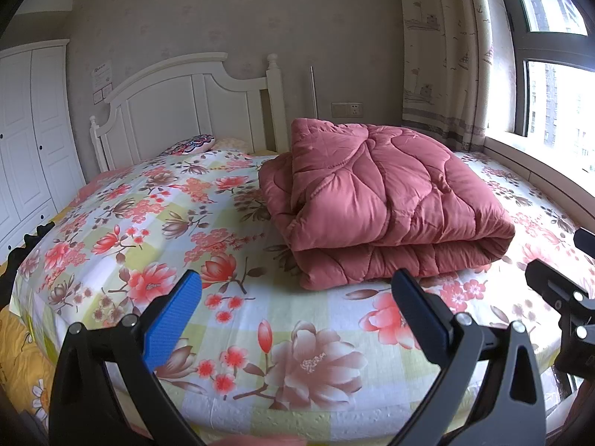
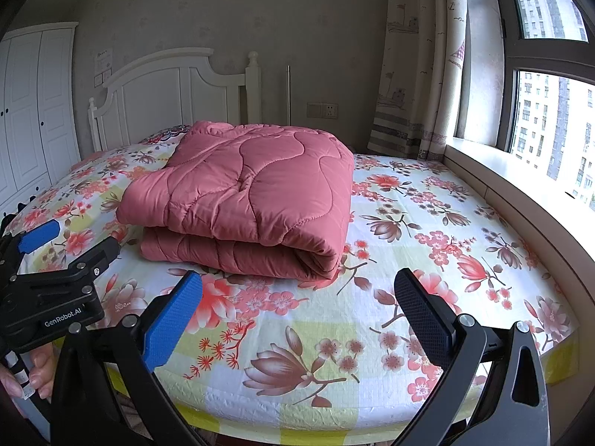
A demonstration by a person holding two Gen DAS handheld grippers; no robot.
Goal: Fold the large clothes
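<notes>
A folded pink quilt (image 2: 241, 200) sits mid-bed on a floral sheet (image 2: 427, 223). The left tool (image 1: 295, 304) and right tool (image 2: 297, 304) hover wide open, empty, near the foot. The puffy top layer looks likely to spring open.

The quilt (image 2: 245, 193) ahead of the jaws is padded pink cloth with a soft satin sheen and stitched curving seams. The sheet (image 2: 409, 260) under it is matt printed cloth, finely gridded near the jaws. The left gripper (image 1: 297, 308) and right gripper (image 2: 299, 306) have matt black plastic arms with bright metal screws; their pads (image 2: 171, 319) are blue with a fine rough texture. The headboard (image 1: 178, 107) beyond is smooth white painted wood
</notes>
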